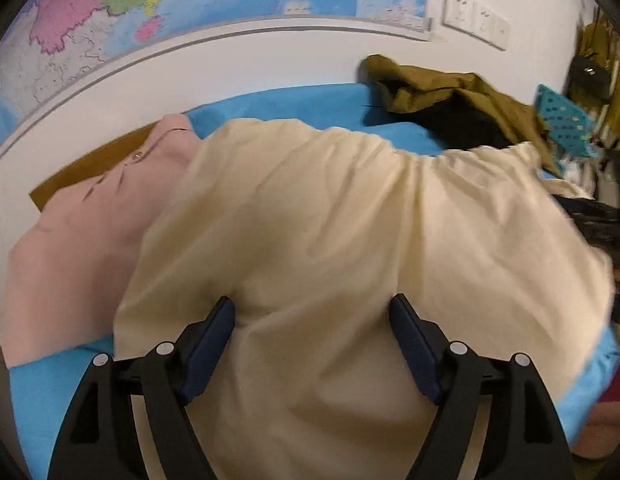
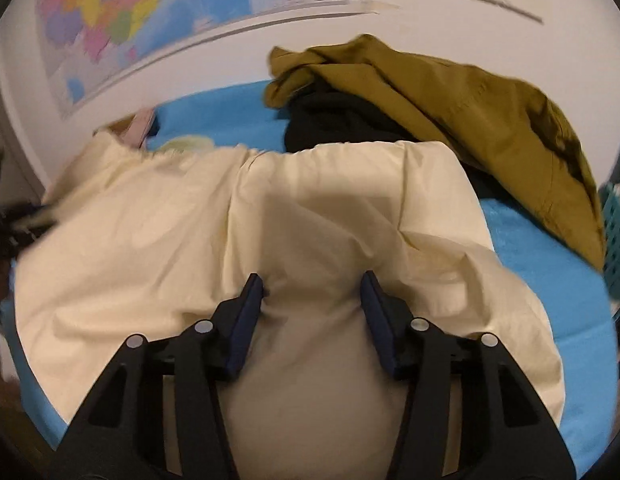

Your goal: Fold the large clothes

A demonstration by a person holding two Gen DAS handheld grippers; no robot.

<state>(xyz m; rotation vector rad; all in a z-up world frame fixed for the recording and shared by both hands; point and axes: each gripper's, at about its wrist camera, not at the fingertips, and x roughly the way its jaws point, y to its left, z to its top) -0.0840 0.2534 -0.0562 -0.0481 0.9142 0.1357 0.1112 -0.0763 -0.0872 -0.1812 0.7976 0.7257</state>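
The cream garment (image 1: 330, 220) lies spread on the blue sheet (image 1: 49, 400), partly over a pink shirt (image 1: 89, 220); the left gripper (image 1: 312, 312) and right gripper (image 2: 312, 288) hang over its near part, fingers apart, cloth between them but unpinched; to fold cleanly, I'd pinch matching edge points, lift evenly, and keep clear of the olive jacket (image 2: 450, 100).

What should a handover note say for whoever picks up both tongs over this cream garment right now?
Left tongs: open, over the cream garment, nothing gripped.
Right tongs: open, over the same garment, nothing gripped.
The cream garment lies spread and wrinkled on the blue sheet. A pink garment lies to its left, an olive jacket on dark clothing behind.
Done: the cream piece is laid out; fold stage unclear.
Left: finish folding it, then the others.
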